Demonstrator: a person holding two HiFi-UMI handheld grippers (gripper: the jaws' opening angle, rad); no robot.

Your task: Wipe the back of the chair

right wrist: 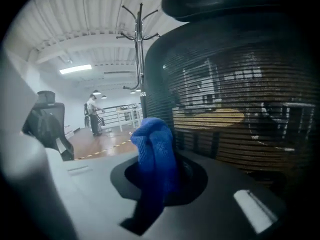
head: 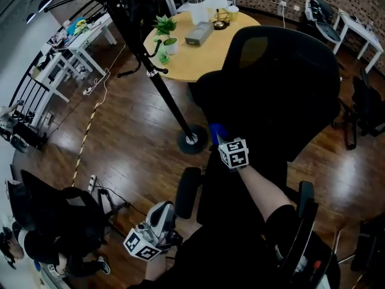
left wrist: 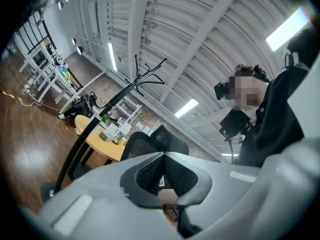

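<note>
A black mesh office chair (head: 283,89) stands in front of me with its back toward me. My right gripper (head: 225,142) is shut on a blue cloth (head: 217,132) and holds it at the left edge of the chair back, about mid-height. In the right gripper view the blue cloth (right wrist: 155,149) sticks up from the shut right gripper (right wrist: 161,180), close beside the mesh back (right wrist: 235,94). My left gripper (head: 157,226) hangs low by my lap, away from the chair. Seen from its own camera, the left gripper (left wrist: 167,193) is shut on nothing and points up at the chair (left wrist: 150,140).
A black coat stand (head: 157,83) leans across the left, its round base (head: 192,140) beside the chair. Behind it is a round wooden table (head: 201,56) with a plant (head: 164,26) and boxes. More chairs stand at right; a cable (head: 90,122) crosses the wood floor.
</note>
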